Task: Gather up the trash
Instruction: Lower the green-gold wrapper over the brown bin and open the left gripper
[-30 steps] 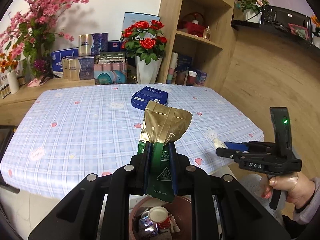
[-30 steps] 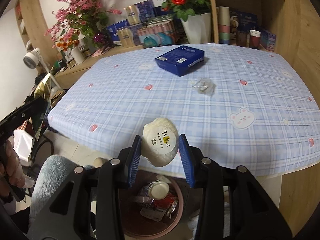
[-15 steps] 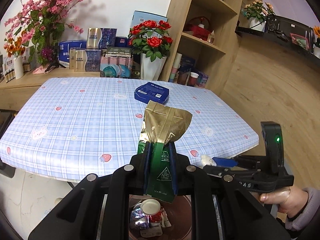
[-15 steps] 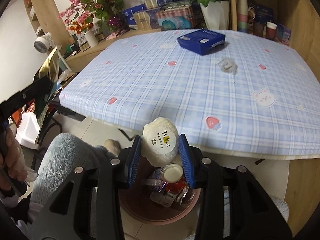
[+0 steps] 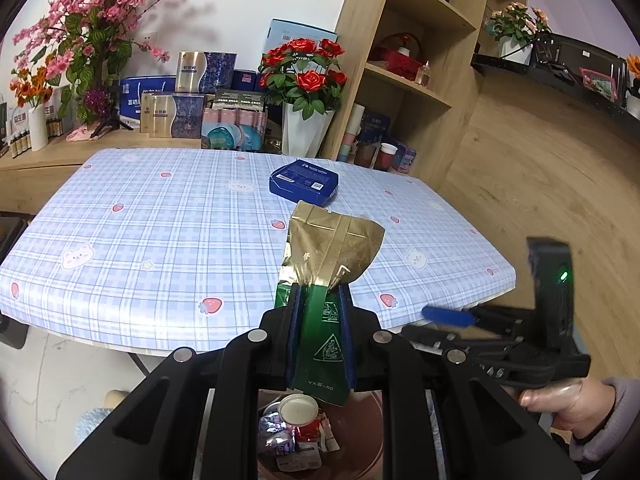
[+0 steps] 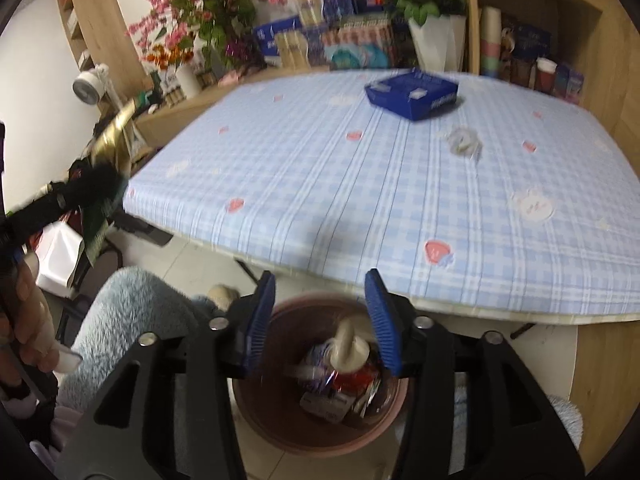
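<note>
A white wall point(image 5: 248, 4) stood behind a low wooden sideboard point(image 5: 60, 156) crowded with boxes and pink blossom branches point(image 5: 104, 12). Open wooden shelving point(image 5: 412, 52) rose at the right, beside wood-panelled walling point(image 5: 532, 168). A table under a blue checked cloth point(image 5: 160, 232) filled the middle, over pale marbled floor tiles point(image 5: 60, 380).

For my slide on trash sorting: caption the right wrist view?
Right gripper, jaws just opened, empty above the round brown bin of trash beside the blue checked table.

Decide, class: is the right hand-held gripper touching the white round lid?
Apart. The right wrist view shows the right hand-held gripper with open jaws, just widened, nothing between them, and the white lid below in the bin.
</note>
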A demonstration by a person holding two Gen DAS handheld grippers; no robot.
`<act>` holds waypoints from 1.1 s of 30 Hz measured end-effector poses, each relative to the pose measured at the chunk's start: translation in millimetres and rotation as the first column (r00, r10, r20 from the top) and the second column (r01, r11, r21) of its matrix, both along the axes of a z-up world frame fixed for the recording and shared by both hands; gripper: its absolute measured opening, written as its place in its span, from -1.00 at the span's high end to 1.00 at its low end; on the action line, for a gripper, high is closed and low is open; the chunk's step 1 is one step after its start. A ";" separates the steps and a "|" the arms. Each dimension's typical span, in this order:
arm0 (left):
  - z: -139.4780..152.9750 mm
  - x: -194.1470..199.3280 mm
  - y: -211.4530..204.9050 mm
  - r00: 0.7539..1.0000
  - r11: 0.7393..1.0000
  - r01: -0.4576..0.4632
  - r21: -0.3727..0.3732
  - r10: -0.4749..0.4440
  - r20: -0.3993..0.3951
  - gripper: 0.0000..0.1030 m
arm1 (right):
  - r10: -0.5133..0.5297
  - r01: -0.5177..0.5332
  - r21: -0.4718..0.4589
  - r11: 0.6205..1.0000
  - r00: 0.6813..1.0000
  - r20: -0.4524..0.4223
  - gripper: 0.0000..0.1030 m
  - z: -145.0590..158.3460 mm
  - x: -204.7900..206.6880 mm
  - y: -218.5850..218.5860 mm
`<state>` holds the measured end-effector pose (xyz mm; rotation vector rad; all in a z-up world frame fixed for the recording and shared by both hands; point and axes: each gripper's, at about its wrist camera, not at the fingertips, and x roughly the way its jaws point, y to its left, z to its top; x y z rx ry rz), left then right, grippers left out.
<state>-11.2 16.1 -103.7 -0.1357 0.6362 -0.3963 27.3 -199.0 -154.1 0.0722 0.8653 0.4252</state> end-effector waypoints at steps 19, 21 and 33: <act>-12.6 -3.9 -22.2 0.995 0.996 0.089 0.022 -0.088 -0.036 0.65 | -0.238 0.245 -0.016 0.969 0.955 0.176 -0.88 35.1 5.9 -55.7; -14.4 -4.0 -26.7 0.994 0.994 0.103 0.027 -0.102 -0.043 0.65 | -0.249 0.257 -0.022 0.966 0.952 0.179 -0.89 34.5 6.8 -58.5; -22.2 -3.9 -40.6 0.985 0.987 0.155 0.030 -0.152 -0.082 0.63 | -0.277 0.284 -0.014 0.959 0.945 0.172 -0.89 32.4 6.8 -66.8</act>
